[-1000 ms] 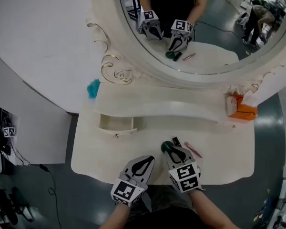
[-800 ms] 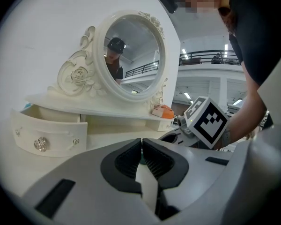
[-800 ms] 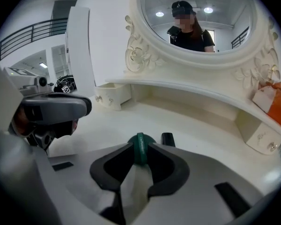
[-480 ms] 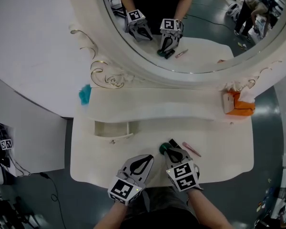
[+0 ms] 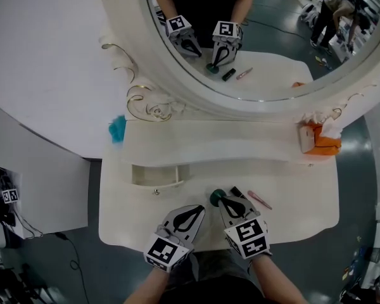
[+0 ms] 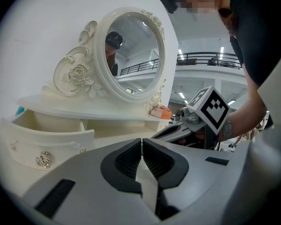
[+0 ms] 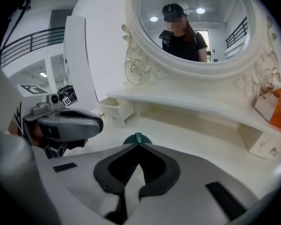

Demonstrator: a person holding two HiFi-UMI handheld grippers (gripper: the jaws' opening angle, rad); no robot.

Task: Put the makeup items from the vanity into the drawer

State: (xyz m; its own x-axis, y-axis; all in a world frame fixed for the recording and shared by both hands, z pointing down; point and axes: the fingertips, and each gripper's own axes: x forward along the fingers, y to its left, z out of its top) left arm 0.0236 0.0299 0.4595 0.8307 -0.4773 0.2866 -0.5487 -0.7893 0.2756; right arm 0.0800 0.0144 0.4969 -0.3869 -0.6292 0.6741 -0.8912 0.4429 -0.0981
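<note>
The right gripper (image 5: 221,200) hangs low over the front of the vanity surface (image 5: 297,201). Its jaws are pressed nearly together, and their tips pinch the near edge of a round dark green container (image 5: 216,195). In the right gripper view the green container (image 7: 136,138) shows just past the tips of the gripper (image 7: 138,145).

The left gripper (image 5: 197,211) is beside it to the left, over the front edge of the surface. Its jaws are pressed together with nothing between them, as the left gripper view shows (image 6: 141,143).

A short black tube (image 5: 237,192) lies just right of the green container. A slim pink stick (image 5: 258,199) lies a little farther right, apart from the tube.

The small drawer (image 5: 156,175) stands pulled open at the left, under the raised shelf (image 5: 240,147), well apart from the three makeup items. An orange box (image 5: 322,142) sits at the right end of that shelf, below the oval mirror (image 5: 272,56).
</note>
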